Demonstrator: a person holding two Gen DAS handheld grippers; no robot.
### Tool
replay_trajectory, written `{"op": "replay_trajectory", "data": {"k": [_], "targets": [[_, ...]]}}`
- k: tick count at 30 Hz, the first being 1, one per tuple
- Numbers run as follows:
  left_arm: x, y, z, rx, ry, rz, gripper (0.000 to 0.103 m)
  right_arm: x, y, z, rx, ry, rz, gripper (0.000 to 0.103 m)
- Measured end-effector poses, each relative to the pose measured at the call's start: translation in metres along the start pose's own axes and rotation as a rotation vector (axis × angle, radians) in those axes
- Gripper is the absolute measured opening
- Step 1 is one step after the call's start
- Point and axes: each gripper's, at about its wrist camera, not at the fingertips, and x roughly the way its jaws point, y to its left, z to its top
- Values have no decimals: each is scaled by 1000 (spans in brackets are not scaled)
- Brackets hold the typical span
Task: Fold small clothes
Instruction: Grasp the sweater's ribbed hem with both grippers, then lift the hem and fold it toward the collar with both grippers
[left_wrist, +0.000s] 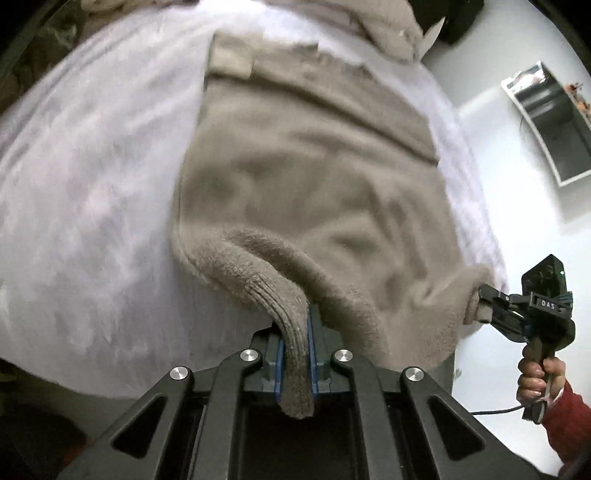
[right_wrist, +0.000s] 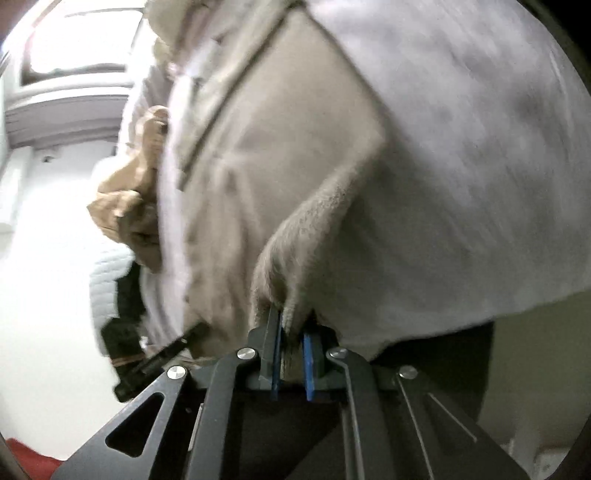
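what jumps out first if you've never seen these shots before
The fuzzy beige garment fills the middle, spread on a white fleecy blanket. At the near edge the left gripper is shut on its ribbed hem, and at the right the right gripper, held by a hand in a red sleeve, pinches the other corner. A heap of similar beige clothing lies at the far end.

— How was the light?
— Soft and even in the left wrist view. The right wrist view was blown out at a bright white window (right_wrist: 79, 40) on the upper left.
— And the sharpness?
— Motion blur smeared the fuzzy beige knitted garment (left_wrist: 303, 177) and the pale lilac fleece cover (left_wrist: 92, 177). The fisheye bent straight lines and left dark corners in both.
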Motion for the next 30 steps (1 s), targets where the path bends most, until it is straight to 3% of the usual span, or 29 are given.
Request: {"op": "replay_trajectory", "data": {"k": [5,8,12,17,19,20,21,23,26,29,30], "targets": [[-24,-7,67,-23,-107,-10,11,-11,42,43,-54,-35,90,9],[-23,-6,94,-21,-122,17,11,-13,70,80,-72,-57,131,8],[3,-4,139,-12,-93,71,11,0,87,124,-95,-48,93,8],[33,-10,177,-6,-87,181,12,22,80,183,-47,-31,49,8],[48,-5,187,-31,-52,238,31,24,73,199,-21,-40,41,8],[50,-2,191,-45,-47,265,60,25,68,207,-5,-42,28,8],[47,1,193,-57,-66,296,77,27,63,214,11,-41,12,8],[36,4,197,-56,-111,321,77,31,52,227,45,-25,-6,8],[24,10,204,-61,-115,322,77,35,44,237,74,7,-50,12],[20,15,208,-36,-94,355,77,29,49,245,33,2,-97,15],[20,14,207,-27,-82,357,77,26,53,247,0,1,-114,22]]}}
